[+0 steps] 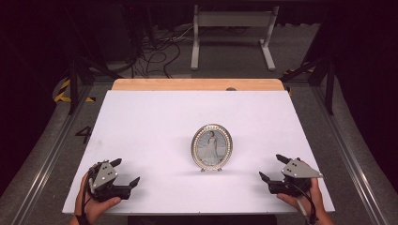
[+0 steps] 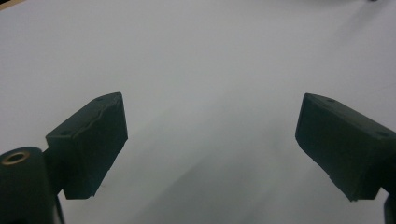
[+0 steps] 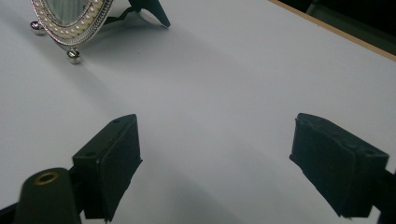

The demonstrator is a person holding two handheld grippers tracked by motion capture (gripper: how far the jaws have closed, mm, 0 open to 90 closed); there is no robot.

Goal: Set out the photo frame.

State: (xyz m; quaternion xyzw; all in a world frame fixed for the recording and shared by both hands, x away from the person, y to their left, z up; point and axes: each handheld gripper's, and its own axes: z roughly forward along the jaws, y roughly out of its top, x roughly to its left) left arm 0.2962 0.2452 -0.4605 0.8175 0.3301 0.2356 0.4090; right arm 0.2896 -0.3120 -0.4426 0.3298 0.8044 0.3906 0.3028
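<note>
An oval picture frame (image 1: 211, 146) with a pearl-studded silver rim stands upright near the middle of the white table (image 1: 155, 117), holding a photo of a figure in a pale dress. Its lower edge, small ball feet and black back stand (image 3: 152, 10) appear at the top left of the right gripper view. My left gripper (image 1: 126, 172) rests open at the front left, well left of the frame. At the front right my right gripper (image 1: 273, 167) is open too, nothing between its jaws. Both are held by hands near the front edge.
A wooden strip (image 1: 197, 84) runs along the table's far edge. Beyond it on the floor are a white metal stand (image 1: 233, 33) and tangled cables (image 1: 155, 56). Dark frame legs flank the table on both sides.
</note>
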